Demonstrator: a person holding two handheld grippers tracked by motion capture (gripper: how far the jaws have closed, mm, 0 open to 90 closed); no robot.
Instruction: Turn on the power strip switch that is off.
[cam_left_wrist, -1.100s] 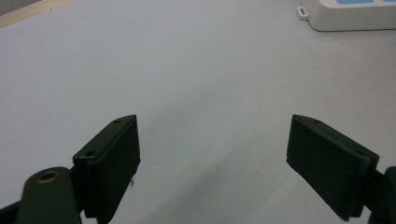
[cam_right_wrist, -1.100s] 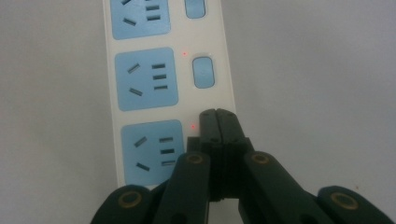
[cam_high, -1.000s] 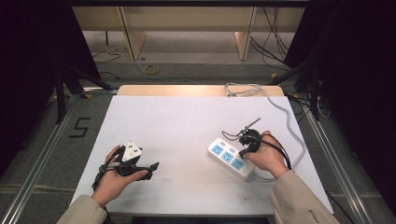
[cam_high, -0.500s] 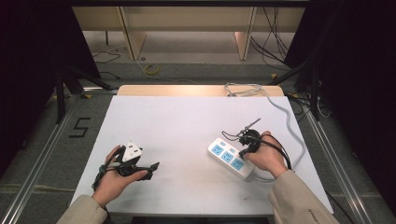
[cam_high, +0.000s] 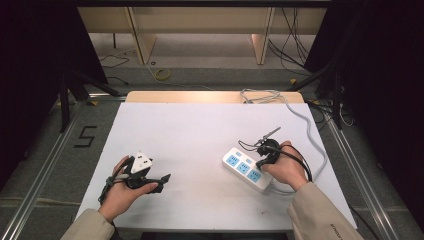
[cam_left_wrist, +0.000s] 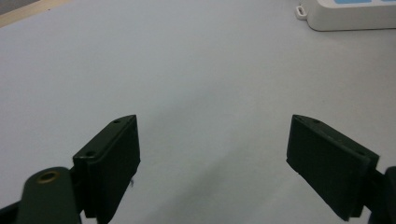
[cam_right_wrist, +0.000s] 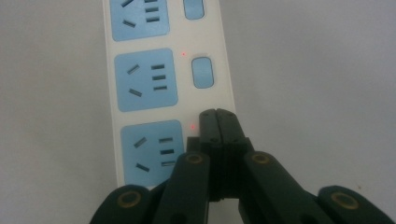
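A white power strip (cam_high: 242, 169) with three blue sockets lies on the white table (cam_high: 200, 130), right of centre. In the right gripper view the strip (cam_right_wrist: 144, 79) runs up the picture, with a blue switch (cam_right_wrist: 202, 72) and a small red light beside each socket. My right gripper (cam_right_wrist: 218, 116) is shut with nothing between its pads, and its tips rest over the place of the nearest socket's switch. In the high view the right gripper (cam_high: 261, 162) sits on the strip's near end. My left gripper (cam_high: 162, 182) lies low at the table's left, open and empty (cam_left_wrist: 212, 140).
The strip's grey cable (cam_high: 312, 135) loops along the table's right side to the far edge. A corner of the strip (cam_left_wrist: 350, 14) shows at the top right of the left gripper view. Metal rails and a floor mark "5" (cam_high: 85, 136) flank the table.
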